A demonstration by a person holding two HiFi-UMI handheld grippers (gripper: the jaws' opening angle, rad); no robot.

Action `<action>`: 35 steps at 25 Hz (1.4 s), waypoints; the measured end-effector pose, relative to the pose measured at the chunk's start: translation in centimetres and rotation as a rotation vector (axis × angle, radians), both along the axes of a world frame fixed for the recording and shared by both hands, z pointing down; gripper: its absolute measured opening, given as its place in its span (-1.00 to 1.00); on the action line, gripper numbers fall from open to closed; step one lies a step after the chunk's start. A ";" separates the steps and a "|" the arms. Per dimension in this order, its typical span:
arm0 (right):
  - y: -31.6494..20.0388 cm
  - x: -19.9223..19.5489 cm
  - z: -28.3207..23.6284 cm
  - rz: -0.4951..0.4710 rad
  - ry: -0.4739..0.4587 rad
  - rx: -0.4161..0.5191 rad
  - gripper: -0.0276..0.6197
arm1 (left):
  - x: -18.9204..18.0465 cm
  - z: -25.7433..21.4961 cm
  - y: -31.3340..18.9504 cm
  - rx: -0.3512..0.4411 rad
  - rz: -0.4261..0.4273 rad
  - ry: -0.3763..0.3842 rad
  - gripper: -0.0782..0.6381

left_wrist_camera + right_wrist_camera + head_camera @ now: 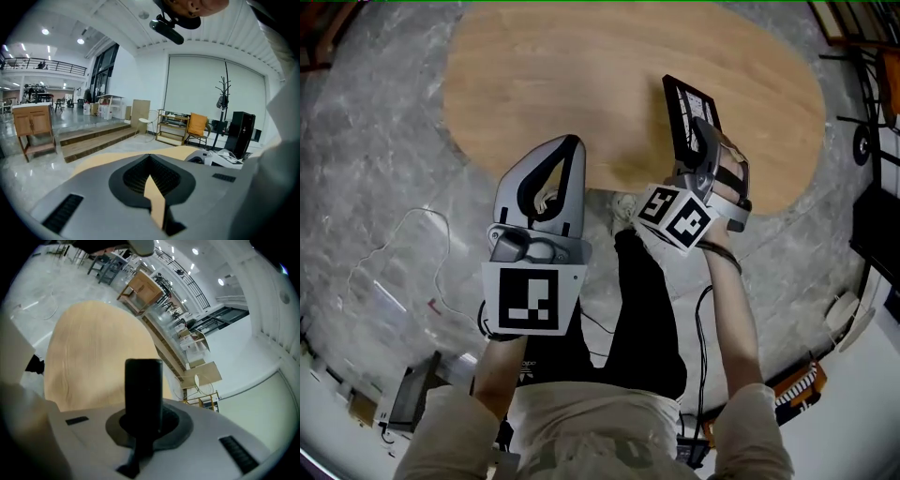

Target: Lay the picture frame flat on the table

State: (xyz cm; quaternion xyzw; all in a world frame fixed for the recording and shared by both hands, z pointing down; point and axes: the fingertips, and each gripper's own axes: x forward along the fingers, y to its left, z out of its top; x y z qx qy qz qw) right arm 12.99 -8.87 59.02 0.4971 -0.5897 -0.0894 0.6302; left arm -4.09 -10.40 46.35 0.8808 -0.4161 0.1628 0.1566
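Left gripper (571, 142) closed, empty; my right gripper (701, 131) clamps the frame (682, 105) over the table (581, 75); cable (398, 234) trails nearby.

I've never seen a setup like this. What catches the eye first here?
The black picture frame stands out, pinched on edge in the right gripper over the oval wooden table. The left gripper hangs empty near the table's front edge.
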 end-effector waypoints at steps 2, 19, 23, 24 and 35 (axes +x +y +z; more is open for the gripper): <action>0.1 0.4 1.0 -0.020 0.058 -0.009 -0.86 | -0.1 0.2 0.8 -0.012 -0.005 -0.010 -0.76; 1.0 2.0 4.4 -0.055 0.257 -0.073 -0.86 | 1.2 -1.8 3.7 -0.042 -0.012 -0.012 -0.76; 0.7 0.6 6.6 -0.039 0.211 -0.093 -0.84 | 0.0 -0.1 3.1 -0.049 0.002 -0.025 -0.76; 0.7 -0.1 7.5 -0.040 0.188 -0.107 -0.81 | -0.6 0.6 2.9 -0.052 0.003 -0.025 -0.76; 1.7 -3.4 11.3 -0.089 -0.053 -0.344 -0.19 | -3.0 2.7 2.6 -0.054 0.024 -0.014 -0.76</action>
